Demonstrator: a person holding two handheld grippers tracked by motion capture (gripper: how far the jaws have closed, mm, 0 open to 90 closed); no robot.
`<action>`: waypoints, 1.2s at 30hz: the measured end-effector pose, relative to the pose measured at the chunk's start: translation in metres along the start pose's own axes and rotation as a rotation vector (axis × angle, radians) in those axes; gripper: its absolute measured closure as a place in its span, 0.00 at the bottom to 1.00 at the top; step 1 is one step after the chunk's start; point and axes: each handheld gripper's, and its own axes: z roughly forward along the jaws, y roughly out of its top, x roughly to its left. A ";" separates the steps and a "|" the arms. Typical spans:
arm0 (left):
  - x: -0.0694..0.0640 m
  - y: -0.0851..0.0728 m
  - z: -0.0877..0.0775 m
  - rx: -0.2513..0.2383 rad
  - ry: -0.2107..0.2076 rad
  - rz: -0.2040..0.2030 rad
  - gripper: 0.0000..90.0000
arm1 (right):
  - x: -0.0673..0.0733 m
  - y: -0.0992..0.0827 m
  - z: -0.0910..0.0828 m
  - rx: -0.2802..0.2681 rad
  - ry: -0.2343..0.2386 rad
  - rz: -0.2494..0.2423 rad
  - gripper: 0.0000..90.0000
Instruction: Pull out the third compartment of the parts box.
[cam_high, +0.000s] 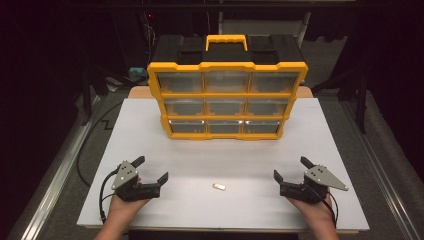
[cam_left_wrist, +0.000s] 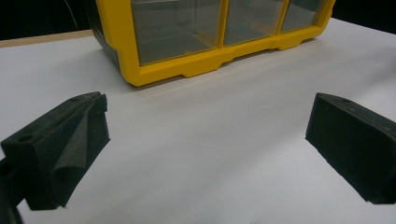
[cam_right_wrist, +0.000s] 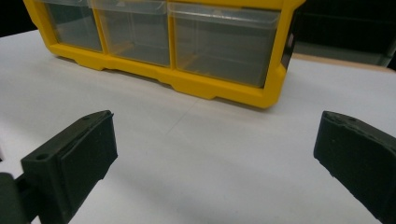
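White tabletop (cam_high: 150, 130): I see the small pale piece (cam_high: 218, 187) lying flat between my 2 claws. Left gripper (cam_high: 152, 168) and right gripper (cam_high: 289, 167) gape wide, empty. Probably light, rigid; I'd pinch its long sides.

White table (cam_high: 150, 130); yellow organizer (cam_high: 227, 100), small piece (cam_high: 218, 187).

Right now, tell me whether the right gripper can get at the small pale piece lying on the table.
Probably yes: the right gripper stands open, and bare white table lies between it and the small pale piece, with nothing in the way.
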 end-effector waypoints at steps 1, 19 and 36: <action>0.000 0.000 0.001 0.000 0.003 0.001 0.01 | 0.000 0.000 0.000 0.000 0.000 0.000 0.00; 0.002 0.001 -0.001 -0.021 0.002 0.009 0.00 | 0.005 0.001 0.001 0.000 -0.013 -0.024 0.00; 0.001 0.000 0.000 -0.024 -0.004 0.010 0.00 | 0.007 0.006 0.023 0.025 -0.014 -0.032 0.00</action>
